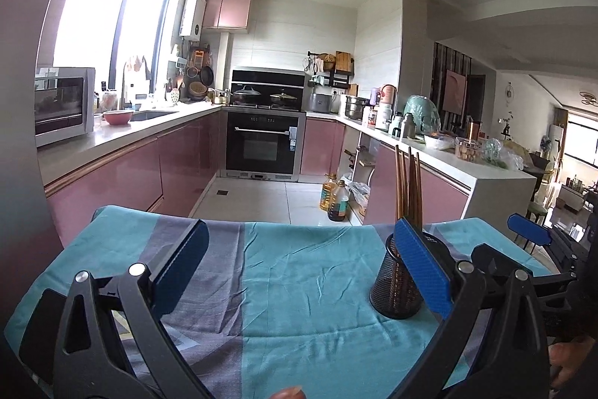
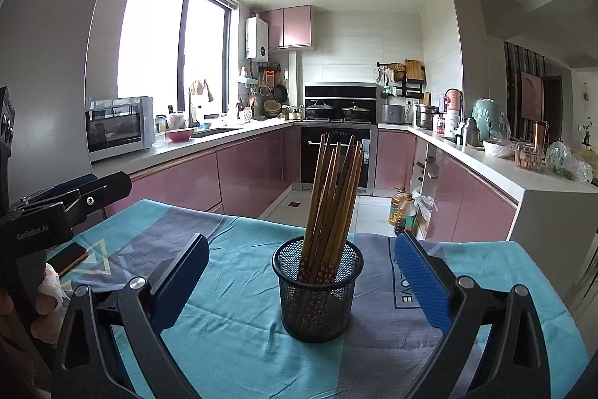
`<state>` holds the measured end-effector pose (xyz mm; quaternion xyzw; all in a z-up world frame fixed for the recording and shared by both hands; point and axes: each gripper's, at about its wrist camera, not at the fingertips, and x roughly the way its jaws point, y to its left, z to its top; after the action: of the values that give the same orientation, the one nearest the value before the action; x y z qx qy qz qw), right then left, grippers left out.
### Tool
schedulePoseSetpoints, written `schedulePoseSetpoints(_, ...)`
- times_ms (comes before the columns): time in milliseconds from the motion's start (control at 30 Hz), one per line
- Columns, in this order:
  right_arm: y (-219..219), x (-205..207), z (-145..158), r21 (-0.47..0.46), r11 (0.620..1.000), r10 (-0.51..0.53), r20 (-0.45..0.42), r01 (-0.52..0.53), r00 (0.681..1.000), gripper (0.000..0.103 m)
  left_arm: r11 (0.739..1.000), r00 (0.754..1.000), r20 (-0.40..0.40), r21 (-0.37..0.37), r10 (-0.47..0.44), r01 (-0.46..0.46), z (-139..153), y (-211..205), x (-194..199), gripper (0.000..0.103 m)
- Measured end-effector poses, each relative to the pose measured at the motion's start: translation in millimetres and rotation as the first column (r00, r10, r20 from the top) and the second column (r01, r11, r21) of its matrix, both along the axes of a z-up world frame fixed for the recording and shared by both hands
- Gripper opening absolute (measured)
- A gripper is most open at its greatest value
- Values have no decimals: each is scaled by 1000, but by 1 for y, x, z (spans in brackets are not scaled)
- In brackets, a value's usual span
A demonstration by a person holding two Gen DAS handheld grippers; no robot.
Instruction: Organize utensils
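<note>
Between both grippers' wide-open jaws, chopsticks (image 2: 330, 200) stand in a mesh holder (image 2: 317, 290) beside a phone (image 2: 67, 258).

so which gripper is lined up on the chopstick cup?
The right gripper: the mesh cup stands centred between its open jaws. The left gripper is open too, with the cup off behind its right finger.

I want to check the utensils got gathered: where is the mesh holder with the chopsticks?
In the right wrist view the mesh holder stands upright on the blue tablecloth, centred between the open right tongs, untouched. In the left wrist view it sits on the right.
</note>
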<state>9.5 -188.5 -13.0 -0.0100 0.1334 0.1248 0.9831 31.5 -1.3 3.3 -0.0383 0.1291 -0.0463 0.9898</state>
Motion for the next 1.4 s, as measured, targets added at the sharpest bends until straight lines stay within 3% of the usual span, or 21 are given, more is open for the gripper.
schedulePoseSetpoints(1400, 4, -12, 3, 17, 1000, -19, 34, 19, 999, 96, 997, 998, 34, 53, 56, -58, 1, -7, -24, 97)
